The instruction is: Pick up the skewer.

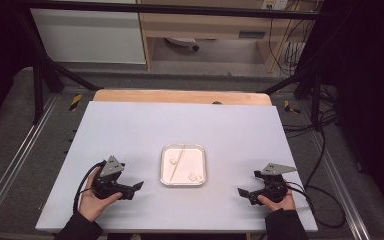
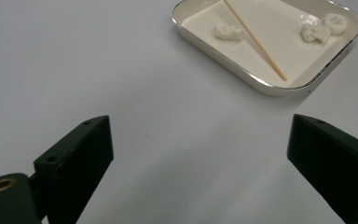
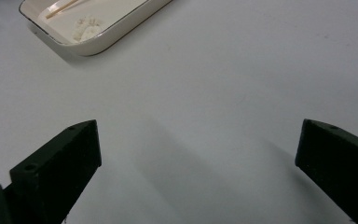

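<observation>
A shallow white tray [image 1: 203, 165] with a thin metal rim sits at the middle of the pale table. A thin wooden stick [image 1: 179, 161] lies slanted in it, with small white lumps [image 1: 173, 160] [image 1: 195, 177] on either side. In the left gripper view the tray [image 2: 266, 87], stick [image 2: 255, 39] and lumps [image 2: 228, 32] lie ahead at upper right. The right gripper view catches the tray's corner [image 3: 102, 41] at upper left. My left gripper [image 1: 139, 186] rests left of the tray, jaws wide apart and empty. My right gripper [image 1: 241, 191] rests right of it, equally open.
The pale table top [image 1: 130, 130] ends in a wooden strip [image 1: 180, 96] at the far edge. Black frame bars [image 1: 45, 65] and cables [image 1: 320, 150] stand beyond and beside it. Bare surface lies between each gripper and the tray.
</observation>
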A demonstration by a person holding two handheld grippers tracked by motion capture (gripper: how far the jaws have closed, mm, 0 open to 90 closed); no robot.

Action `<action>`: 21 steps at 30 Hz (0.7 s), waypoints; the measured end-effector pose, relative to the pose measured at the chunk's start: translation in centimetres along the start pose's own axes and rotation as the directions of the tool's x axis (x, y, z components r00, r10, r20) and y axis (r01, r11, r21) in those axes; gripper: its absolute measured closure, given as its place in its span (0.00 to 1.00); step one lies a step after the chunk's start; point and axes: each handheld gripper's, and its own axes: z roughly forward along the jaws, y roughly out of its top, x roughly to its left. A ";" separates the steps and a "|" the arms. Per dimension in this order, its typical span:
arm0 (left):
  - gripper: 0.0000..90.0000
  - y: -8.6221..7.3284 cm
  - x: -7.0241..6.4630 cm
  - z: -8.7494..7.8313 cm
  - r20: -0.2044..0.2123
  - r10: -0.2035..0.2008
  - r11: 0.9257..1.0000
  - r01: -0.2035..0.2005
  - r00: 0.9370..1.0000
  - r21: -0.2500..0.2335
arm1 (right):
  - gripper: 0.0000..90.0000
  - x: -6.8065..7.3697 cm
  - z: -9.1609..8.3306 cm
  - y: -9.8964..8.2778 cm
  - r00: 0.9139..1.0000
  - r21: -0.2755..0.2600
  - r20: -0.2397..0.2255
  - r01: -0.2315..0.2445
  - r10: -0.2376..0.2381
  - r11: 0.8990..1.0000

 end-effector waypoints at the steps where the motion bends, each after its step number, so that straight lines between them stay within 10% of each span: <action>1: 0.08 0.2 -0.2 0.0 -0.001 0.005 1.000 -0.005 1.000 0.001 | 0.01 0.0 0.0 0.0 1.000 0.000 0.000 0.000 0.000 1.000; 21: 0.10 3.3 -2.0 2.2 0.006 0.017 1.000 -0.017 1.000 0.006 | 0.01 0.0 0.0 0.0 1.000 0.003 -0.004 0.001 -0.001 1.000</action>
